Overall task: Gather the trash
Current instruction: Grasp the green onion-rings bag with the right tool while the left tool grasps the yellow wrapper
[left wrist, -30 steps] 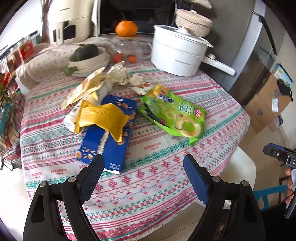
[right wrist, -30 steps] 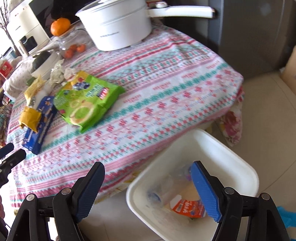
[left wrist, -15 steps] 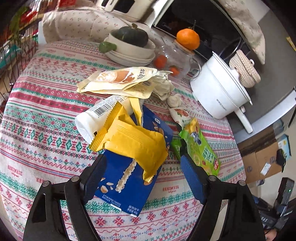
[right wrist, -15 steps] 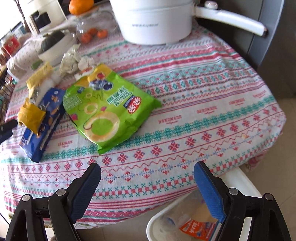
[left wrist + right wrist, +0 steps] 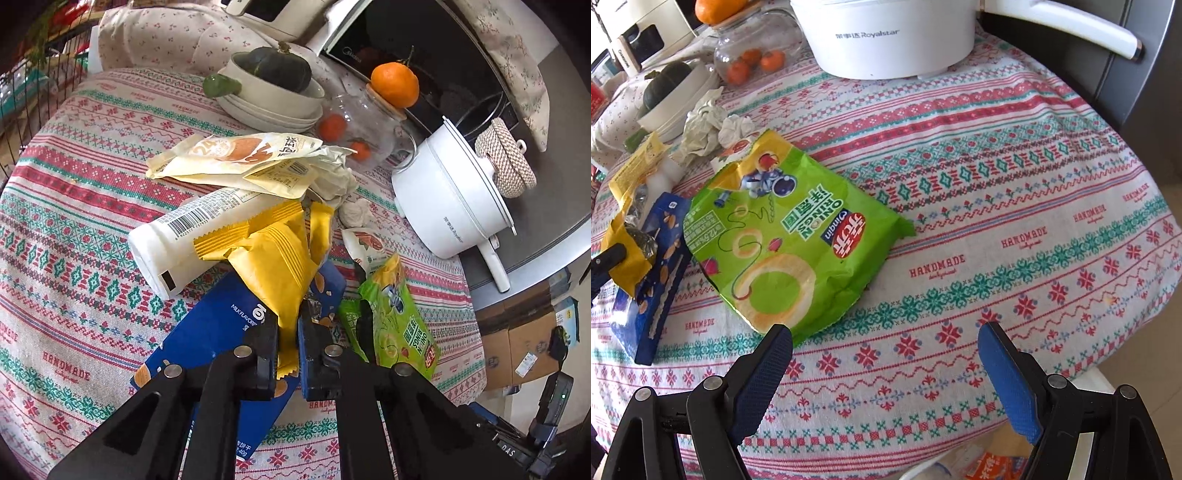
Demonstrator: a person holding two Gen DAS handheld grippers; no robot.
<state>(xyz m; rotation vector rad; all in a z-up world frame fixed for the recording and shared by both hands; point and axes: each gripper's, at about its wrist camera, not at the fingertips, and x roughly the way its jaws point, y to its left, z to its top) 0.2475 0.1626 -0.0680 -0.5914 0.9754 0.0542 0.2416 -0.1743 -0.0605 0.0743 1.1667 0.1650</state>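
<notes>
One yellow wrapper (image 5: 275, 266) pinched at its lower end by left gripper (image 5: 287, 347), lying over blue box (image 5: 218, 332) on table (image 5: 66, 229) | green chip bag (image 5: 783, 243) just beside box | right gripper (image 5: 884, 369) spread wide above cloth, holding nothing.

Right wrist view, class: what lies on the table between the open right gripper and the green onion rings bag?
Only bare patterned tablecloth lies between the right gripper and the green onion rings bag; the left finger almost meets the bag's near edge.
</notes>
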